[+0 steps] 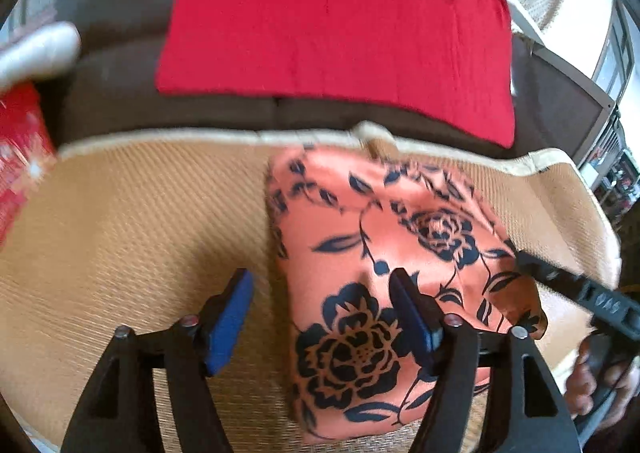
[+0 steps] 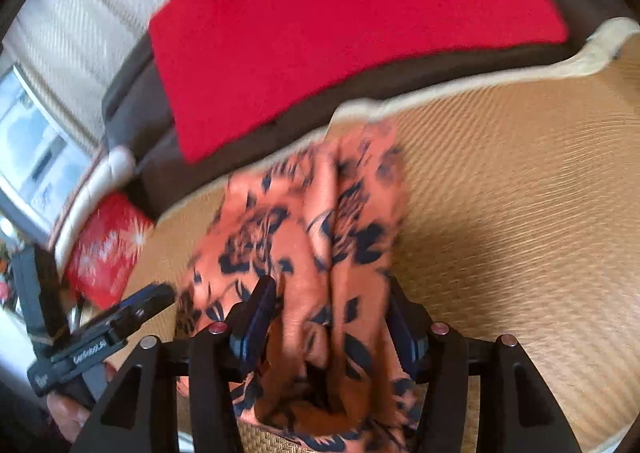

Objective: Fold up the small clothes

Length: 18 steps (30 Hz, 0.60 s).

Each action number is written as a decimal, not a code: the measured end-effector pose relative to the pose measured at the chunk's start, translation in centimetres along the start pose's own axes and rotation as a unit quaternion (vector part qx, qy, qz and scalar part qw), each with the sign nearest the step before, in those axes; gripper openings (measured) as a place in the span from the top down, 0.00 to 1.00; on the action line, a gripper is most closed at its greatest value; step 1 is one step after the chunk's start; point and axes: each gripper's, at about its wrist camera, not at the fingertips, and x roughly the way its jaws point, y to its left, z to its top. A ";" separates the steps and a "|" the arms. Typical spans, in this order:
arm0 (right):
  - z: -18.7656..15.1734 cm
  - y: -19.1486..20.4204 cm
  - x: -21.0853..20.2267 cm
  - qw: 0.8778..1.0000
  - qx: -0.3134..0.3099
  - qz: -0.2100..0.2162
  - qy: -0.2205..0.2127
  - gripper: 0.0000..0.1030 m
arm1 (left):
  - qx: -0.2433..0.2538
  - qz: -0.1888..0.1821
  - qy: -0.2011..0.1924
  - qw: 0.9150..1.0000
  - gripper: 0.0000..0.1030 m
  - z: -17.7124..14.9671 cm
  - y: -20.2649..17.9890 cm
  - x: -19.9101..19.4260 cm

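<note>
While the coral floral garment (image 1: 384, 253) lies on the woven mat (image 1: 140, 233) near its far edge, left hand-held gripper (image 1: 322, 317) is spread, empty. Right hand-held gripper (image 2: 332, 321) straddles bunched cloth, probably loose; blurred. Pinch layers squarely, fold flat.

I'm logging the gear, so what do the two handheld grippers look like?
Both the left gripper and right gripper have black angular frames with triangular cut-outs, silver pivot pins and flat blue pads on the jaws. White lettering, too blurred to read surely, marks the side of each body.
</note>
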 end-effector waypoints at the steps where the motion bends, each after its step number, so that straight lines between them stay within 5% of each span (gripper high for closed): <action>1: 0.4 0.2 -0.7 1.000 -0.005 -0.004 -0.022 0.43 | 0.008 0.008 -0.008 1.000 0.26 -0.1 -0.2 -0.4; 5: 0.4 2.3 -2.9 0.995 -0.048 0.033 -0.078 0.46 | 0.069 0.052 -0.021 0.996 0.26 -2.2 -0.9 -1.6; 8: 0.0 3.8 -0.9 0.996 -0.066 0.044 -0.040 0.62 | 0.110 0.093 0.020 0.989 0.26 -3.7 -1.7 0.8; 11: -1.0 2.8 4.2 0.997 -0.041 -0.017 0.058 0.62 | 0.103 0.093 0.038 0.990 0.25 -3.8 -1.4 1.6; 18: -1.0 3.9 -0.8 0.998 -0.053 -0.011 0.014 0.60 | 0.097 0.135 -0.013 0.986 0.25 -4.4 -2.0 -4.2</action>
